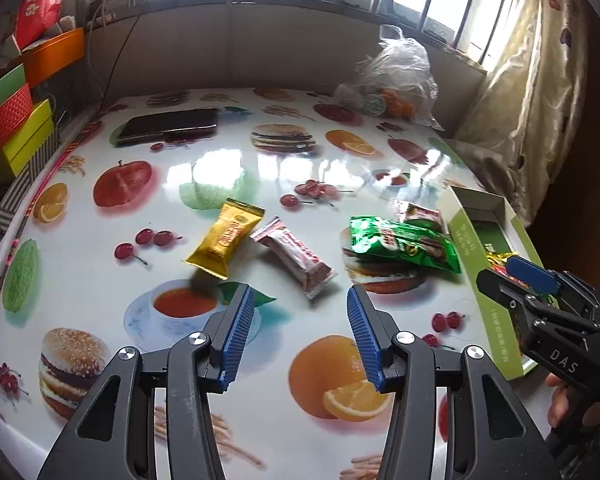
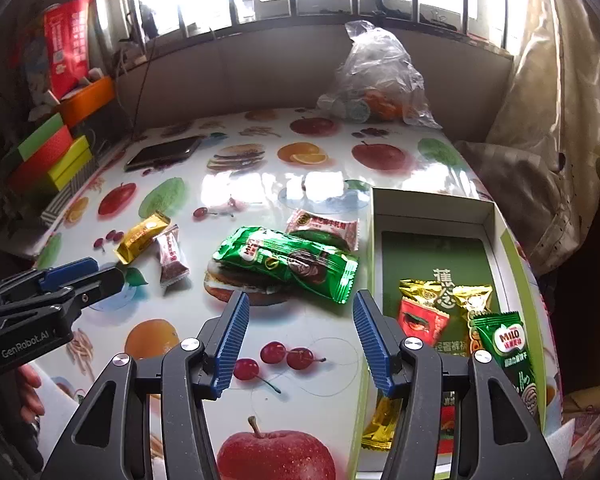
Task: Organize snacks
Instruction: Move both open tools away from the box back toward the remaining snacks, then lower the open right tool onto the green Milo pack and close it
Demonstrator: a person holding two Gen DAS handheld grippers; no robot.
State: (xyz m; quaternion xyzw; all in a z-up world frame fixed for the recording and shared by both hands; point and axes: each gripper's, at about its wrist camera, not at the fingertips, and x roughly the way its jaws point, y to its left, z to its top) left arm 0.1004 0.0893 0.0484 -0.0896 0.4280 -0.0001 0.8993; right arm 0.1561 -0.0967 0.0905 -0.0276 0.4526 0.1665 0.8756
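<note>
Loose snacks lie on the fruit-print table: a yellow packet (image 1: 226,239) (image 2: 142,236), a red-and-white bar (image 1: 296,256) (image 2: 171,255), green Milo packets (image 1: 404,243) (image 2: 288,258) and a pink packet (image 2: 324,229) behind them. A green-and-white open box (image 2: 438,216) (image 1: 480,204) at the right holds gold, red and green Milo snacks (image 2: 504,340). My left gripper (image 1: 300,304) is open and empty, just short of the red-and-white bar. My right gripper (image 2: 298,310) is open and empty, in front of the green packets, beside the box.
A dark phone (image 1: 168,126) lies at the table's far left. A clear plastic bag of items (image 1: 392,80) sits at the far edge. Coloured boxes (image 1: 8,120) are stacked off the left side. A curtain (image 1: 532,92) hangs at the right.
</note>
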